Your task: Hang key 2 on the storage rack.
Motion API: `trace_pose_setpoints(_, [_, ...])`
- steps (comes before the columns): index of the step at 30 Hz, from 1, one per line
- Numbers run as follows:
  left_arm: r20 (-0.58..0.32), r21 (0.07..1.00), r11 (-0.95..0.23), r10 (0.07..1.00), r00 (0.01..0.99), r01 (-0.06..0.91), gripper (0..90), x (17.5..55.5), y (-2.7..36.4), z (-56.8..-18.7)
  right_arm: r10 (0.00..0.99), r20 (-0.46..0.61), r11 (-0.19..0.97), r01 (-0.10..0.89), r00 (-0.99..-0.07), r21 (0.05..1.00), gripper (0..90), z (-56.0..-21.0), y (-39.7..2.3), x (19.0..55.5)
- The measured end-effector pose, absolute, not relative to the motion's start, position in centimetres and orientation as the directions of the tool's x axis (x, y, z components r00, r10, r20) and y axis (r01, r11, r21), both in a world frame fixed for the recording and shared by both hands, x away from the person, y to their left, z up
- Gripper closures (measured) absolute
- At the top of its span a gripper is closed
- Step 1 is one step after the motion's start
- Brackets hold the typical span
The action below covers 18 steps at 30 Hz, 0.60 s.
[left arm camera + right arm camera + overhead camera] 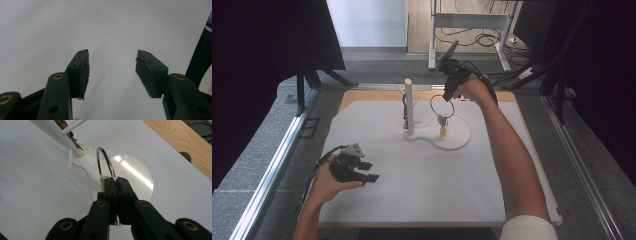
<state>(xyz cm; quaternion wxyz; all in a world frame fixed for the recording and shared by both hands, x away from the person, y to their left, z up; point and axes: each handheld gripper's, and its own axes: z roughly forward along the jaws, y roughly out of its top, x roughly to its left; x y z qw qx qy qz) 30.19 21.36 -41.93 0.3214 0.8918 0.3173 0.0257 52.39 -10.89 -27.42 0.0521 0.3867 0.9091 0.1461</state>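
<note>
No writing was legible anywhere. The right hand-held gripper [116, 180] had its jaws closed on a metal ring [106, 162], held upright above the round white base [457, 135] beside the white post [409, 106]; a small yellow charm [443, 131] dangled below. The left hand-held gripper [112, 72] rested wide apart and empty over the white worktop [422, 190], near its front-left.

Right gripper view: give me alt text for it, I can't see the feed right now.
The right gripper, jaws shut, pinches a metal ring with a small chain hanging from it, above a white stand base. The stand's white post crosses the upper left, over a white sheet; a wooden board edge shows upper right.
</note>
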Motion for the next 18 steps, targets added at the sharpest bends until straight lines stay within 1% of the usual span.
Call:
trace_pose_setpoints(7, [-0.163,0.590,-0.593,0.577,0.800,0.548,45.2,30.2,21.5,-42.0,0.722,0.017,0.650,0.687,-0.691,0.326,87.1,-27.5,-10.5,53.2])
trace_pose_setpoints(18, [-0.174,0.605,-0.570,0.586,0.791,0.556,45.2,30.1,22.3,-41.7,0.726,0.019,0.644,0.689,-0.688,0.331,87.1,-27.7,-8.8,54.8])
